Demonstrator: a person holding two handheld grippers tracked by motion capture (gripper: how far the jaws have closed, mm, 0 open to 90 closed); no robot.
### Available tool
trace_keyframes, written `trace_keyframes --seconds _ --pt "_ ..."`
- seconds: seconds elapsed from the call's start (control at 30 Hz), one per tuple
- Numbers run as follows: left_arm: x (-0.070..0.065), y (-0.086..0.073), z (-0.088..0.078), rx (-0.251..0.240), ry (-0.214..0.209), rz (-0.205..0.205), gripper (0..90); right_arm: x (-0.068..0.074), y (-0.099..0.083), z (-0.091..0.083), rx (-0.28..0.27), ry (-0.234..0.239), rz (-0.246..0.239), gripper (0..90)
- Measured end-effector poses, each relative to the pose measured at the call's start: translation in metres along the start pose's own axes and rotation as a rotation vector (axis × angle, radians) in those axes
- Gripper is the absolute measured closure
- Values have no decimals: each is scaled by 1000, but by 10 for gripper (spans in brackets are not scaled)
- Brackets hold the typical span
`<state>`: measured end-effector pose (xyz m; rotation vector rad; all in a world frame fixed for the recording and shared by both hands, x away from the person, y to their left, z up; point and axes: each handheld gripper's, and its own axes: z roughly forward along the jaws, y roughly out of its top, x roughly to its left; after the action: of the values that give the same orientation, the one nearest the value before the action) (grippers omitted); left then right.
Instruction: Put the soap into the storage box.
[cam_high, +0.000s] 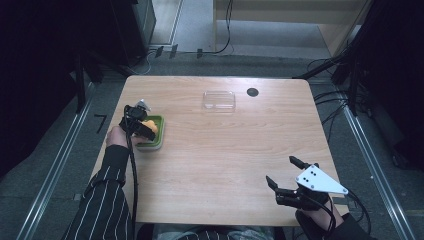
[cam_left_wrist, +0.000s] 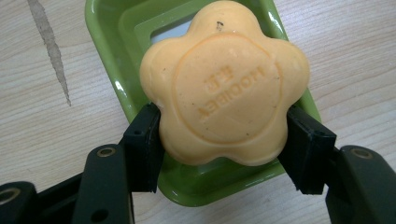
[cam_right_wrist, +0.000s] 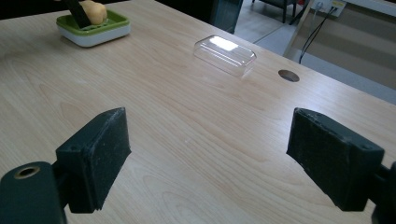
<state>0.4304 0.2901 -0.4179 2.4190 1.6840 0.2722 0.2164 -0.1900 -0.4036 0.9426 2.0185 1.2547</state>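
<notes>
An orange flower-shaped soap (cam_left_wrist: 224, 84) with embossed lettering sits between the jaws of my left gripper (cam_left_wrist: 224, 149), which is shut on it over a green soap dish (cam_left_wrist: 112, 42). From the high view the soap (cam_high: 150, 125) and dish (cam_high: 158, 140) are at the table's left, with the left gripper (cam_high: 140, 124) on top of them. My right gripper (cam_high: 282, 172) hovers near the front right corner, wide open with nothing between its pads (cam_right_wrist: 95, 154). The right gripper view shows the dish (cam_right_wrist: 93, 30) and the soap (cam_right_wrist: 95, 11) far off at the upper left.
A clear plastic lid (cam_high: 219, 99) lies upside-up on the far middle of the wooden table (cam_high: 225, 150), next to a dark round hole (cam_high: 252, 92). The lid (cam_right_wrist: 225, 53) and hole (cam_right_wrist: 288, 75) appear ahead of the right gripper. Cables run on the floor beyond.
</notes>
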Motion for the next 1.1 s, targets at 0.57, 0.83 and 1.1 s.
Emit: trace_keyframes --seconds 0.57,0.83,1.1 --pt "0 1 8 6 2 5 391 0 0 0 0 1 0 134" --pt "-2 3 13 9 12 2 391 0 0 0 0 0 5 134" --pt "0 3 13 12 31 -11 390 0 0 0 -2 2 -1 134"
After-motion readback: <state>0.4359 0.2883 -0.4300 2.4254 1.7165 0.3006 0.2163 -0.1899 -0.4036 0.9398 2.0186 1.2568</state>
